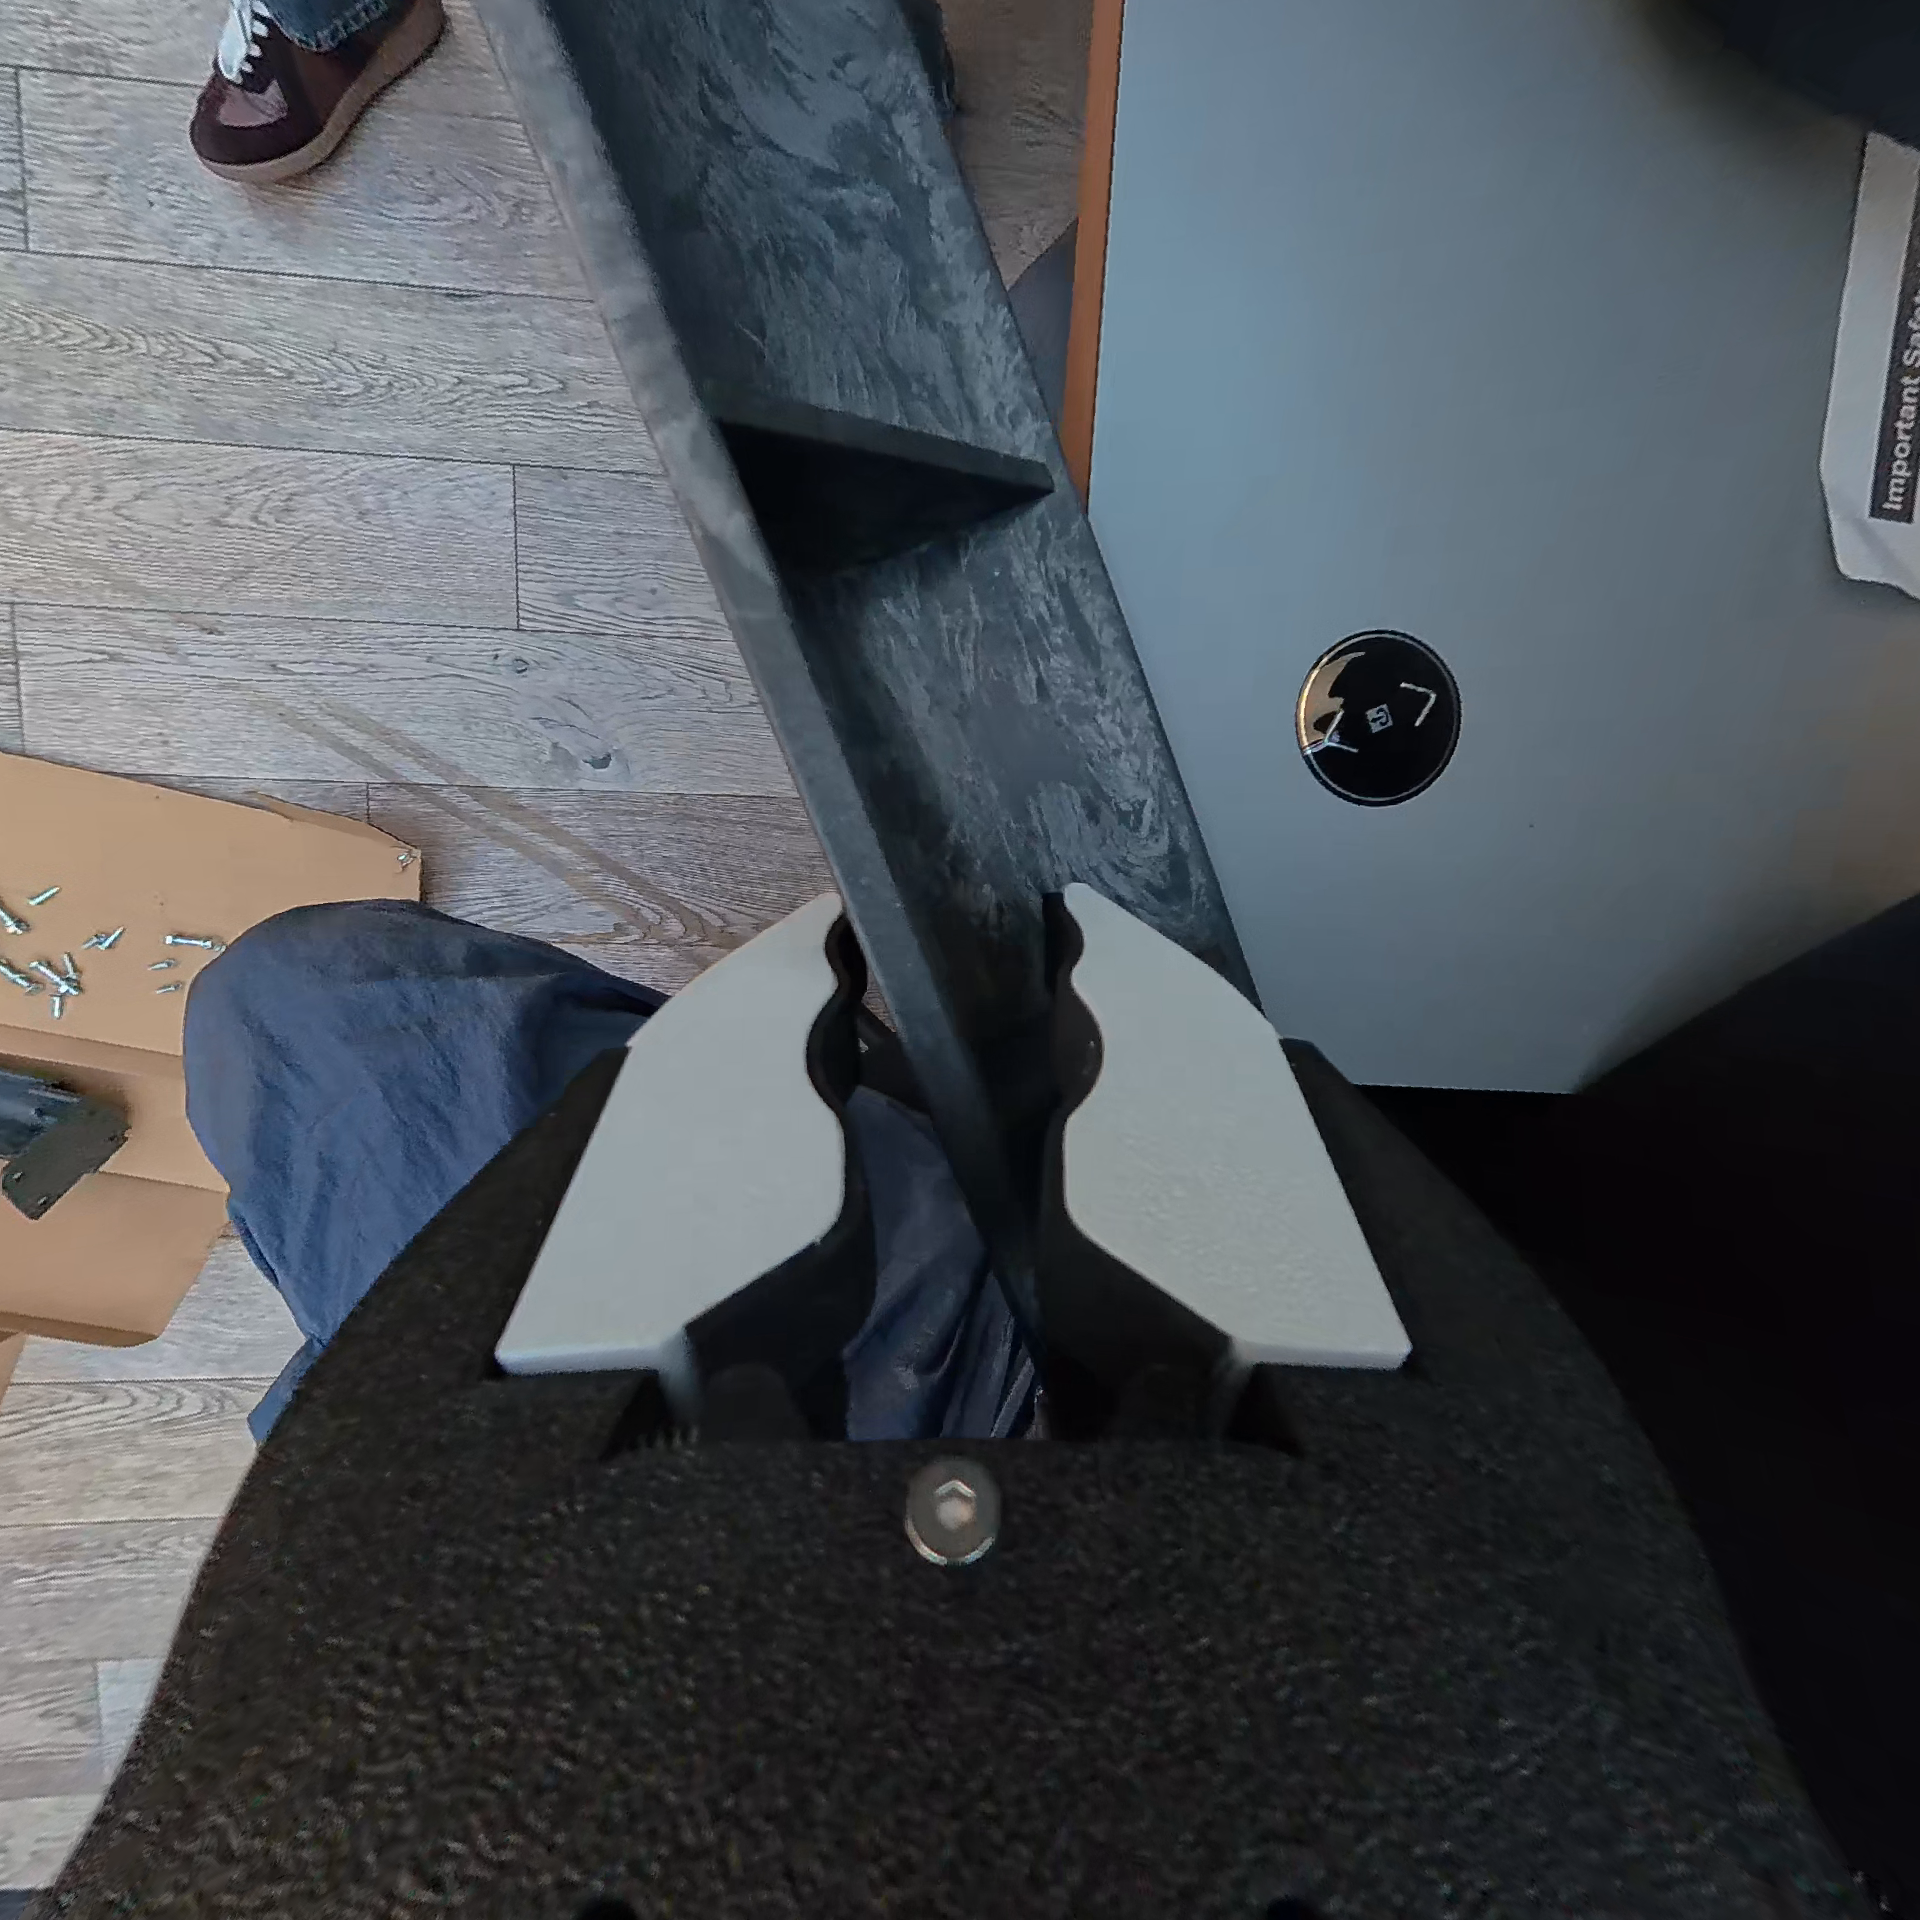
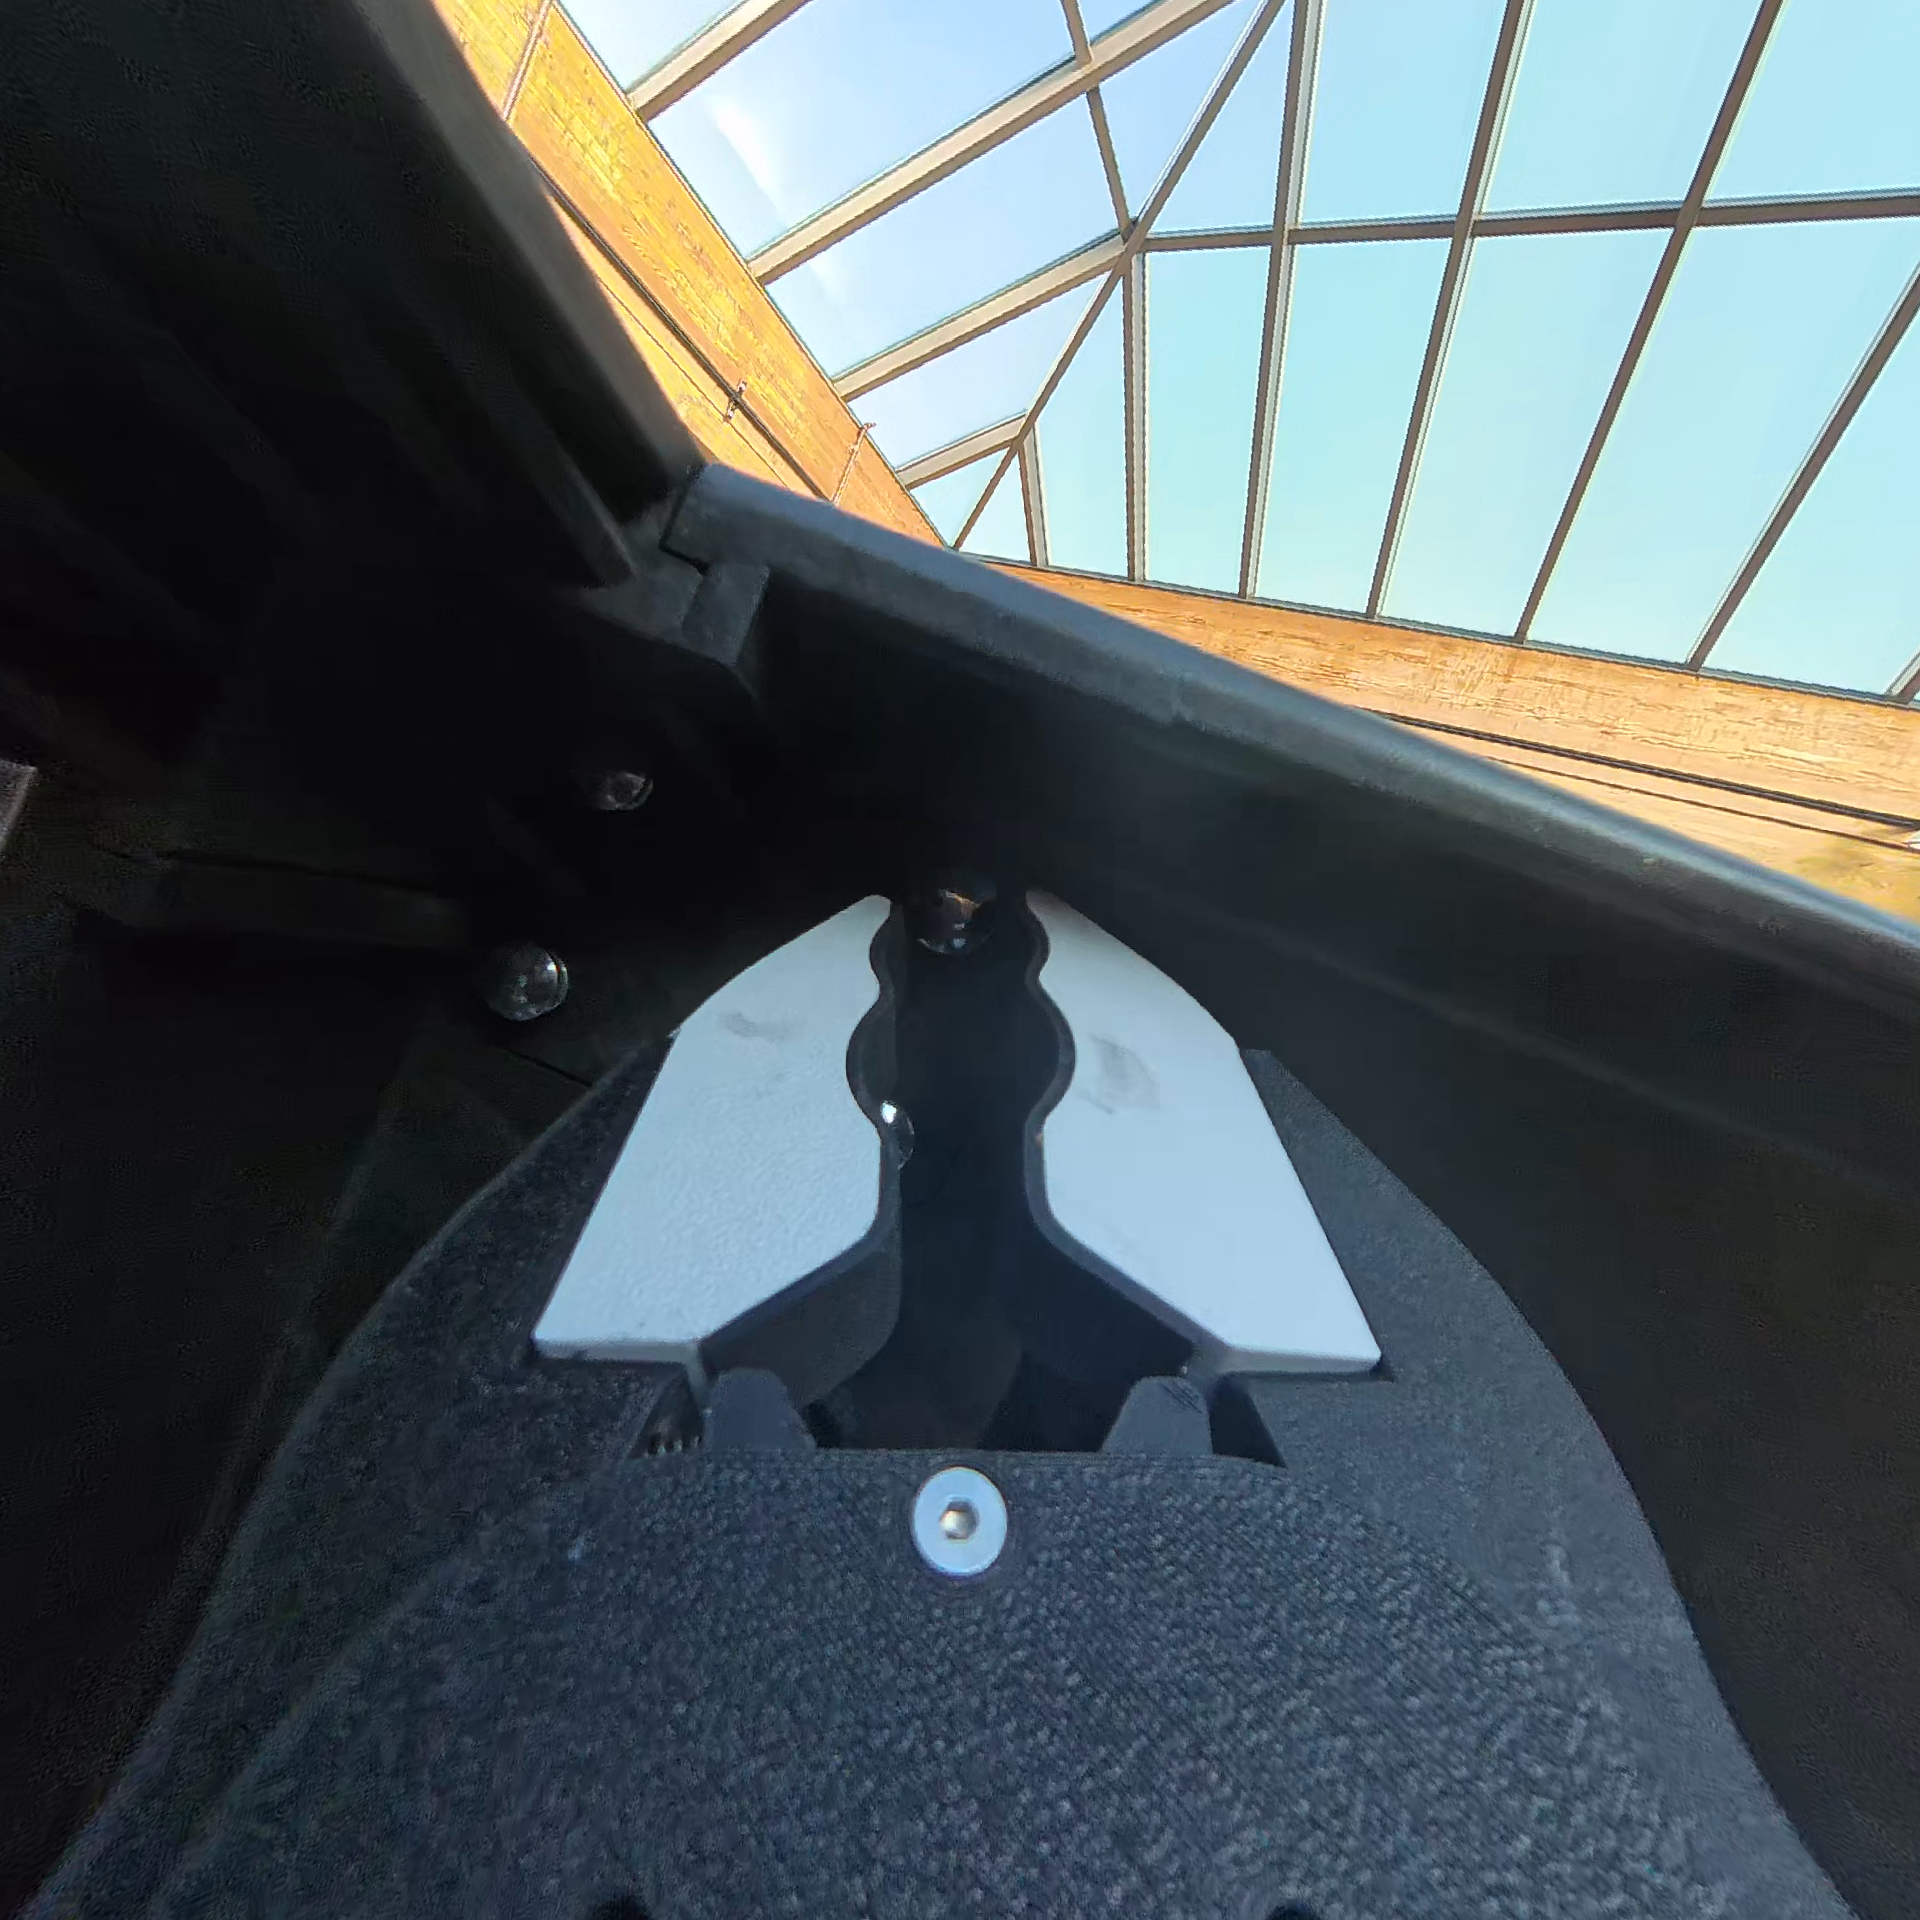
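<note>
Left gripper (image 1: 951, 935): points down toward the floor; its two pale fingers (image 1: 717, 1132) straddle the thin raised edge of a dark marbled panel (image 1: 997, 717). The jaws stand apart, one on each side of that edge; whether they press on it cannot be told.
Dark marbled panel: a long black board with grey streaks, running from the upper middle of the left wrist view down between the fingers; a short cross-piece (image 1: 883, 468) meets it partway along.
Grey cabinet side (image 1: 1455, 416): just beside the panel on its right, bearing a round black-and-chrome disc (image 1: 1377, 717); a white printed sheet (image 1: 1881, 384) lies at the far right edge.
Person's leg (image 1: 395, 1091): in blue trousers, below and left of the left gripper.
Cardboard sheet (image 1: 156, 842): on the wooden floor (image 1: 312, 499) at left, with loose silver screws (image 1: 62, 956) scattered on it and a dark metal bracket (image 1: 57, 1143).
Shoe (image 1: 301, 83): a maroon one, at the top left on the floor.
Right gripper (image 2: 956, 914): points upward; its jaws stand slightly apart with a shiny screw head (image 2: 951, 920) between the tips. Whether they grip it cannot be told.
Black frame (image 2: 1247, 790): dark, in shadow, directly ahead of the right gripper; two more rounded screw heads (image 2: 525, 982) show to the left.
Glass roof (image 2: 1351, 312): a metal lattice over blue sky, with a brick wall (image 2: 727, 312) beneath.
</note>
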Available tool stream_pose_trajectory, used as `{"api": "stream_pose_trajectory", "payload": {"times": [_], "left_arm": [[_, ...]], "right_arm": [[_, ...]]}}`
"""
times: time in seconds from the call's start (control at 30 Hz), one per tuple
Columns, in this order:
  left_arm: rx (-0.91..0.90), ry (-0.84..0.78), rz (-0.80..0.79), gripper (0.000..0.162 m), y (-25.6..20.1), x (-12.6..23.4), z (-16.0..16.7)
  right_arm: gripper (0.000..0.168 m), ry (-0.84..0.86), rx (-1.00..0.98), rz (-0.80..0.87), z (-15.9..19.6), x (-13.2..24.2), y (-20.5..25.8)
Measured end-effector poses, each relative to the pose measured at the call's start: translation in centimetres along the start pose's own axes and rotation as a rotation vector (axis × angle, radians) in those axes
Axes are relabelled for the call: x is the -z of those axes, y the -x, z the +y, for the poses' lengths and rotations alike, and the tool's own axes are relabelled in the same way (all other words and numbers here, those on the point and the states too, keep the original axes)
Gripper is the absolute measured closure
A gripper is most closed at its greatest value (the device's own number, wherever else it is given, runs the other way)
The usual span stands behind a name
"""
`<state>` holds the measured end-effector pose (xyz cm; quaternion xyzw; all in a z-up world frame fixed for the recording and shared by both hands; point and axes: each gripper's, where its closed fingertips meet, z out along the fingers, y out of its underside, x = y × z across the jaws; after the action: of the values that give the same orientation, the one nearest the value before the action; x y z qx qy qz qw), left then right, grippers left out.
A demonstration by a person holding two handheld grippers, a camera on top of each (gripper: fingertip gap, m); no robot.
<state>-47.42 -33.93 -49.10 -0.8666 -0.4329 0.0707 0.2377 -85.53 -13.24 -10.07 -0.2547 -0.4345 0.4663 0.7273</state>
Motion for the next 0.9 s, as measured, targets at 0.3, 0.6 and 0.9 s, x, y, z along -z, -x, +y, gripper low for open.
{"api": "stream_pose_trajectory", "payload": {"times": [0.3, 0.6, 0.9], "left_arm": [[-0.022, -0.004, -0.04, 0.126, 0.0, -0.1, 0.0], [-0.048, -0.001, -0.069, 0.124, 0.0, -0.1, 0.1], [-0.046, -0.009, -0.065, 0.124, -0.1, -0.1, 0.1]], "right_arm": [[0.152, 0.0, -0.018, 0.033, 0.6, -0.6, -0.2], [0.153, 0.05, 0.031, 0.101, 1.3, -0.9, -0.2], [0.147, 0.058, 0.001, 0.076, 1.4, -0.7, 0.3]]}}
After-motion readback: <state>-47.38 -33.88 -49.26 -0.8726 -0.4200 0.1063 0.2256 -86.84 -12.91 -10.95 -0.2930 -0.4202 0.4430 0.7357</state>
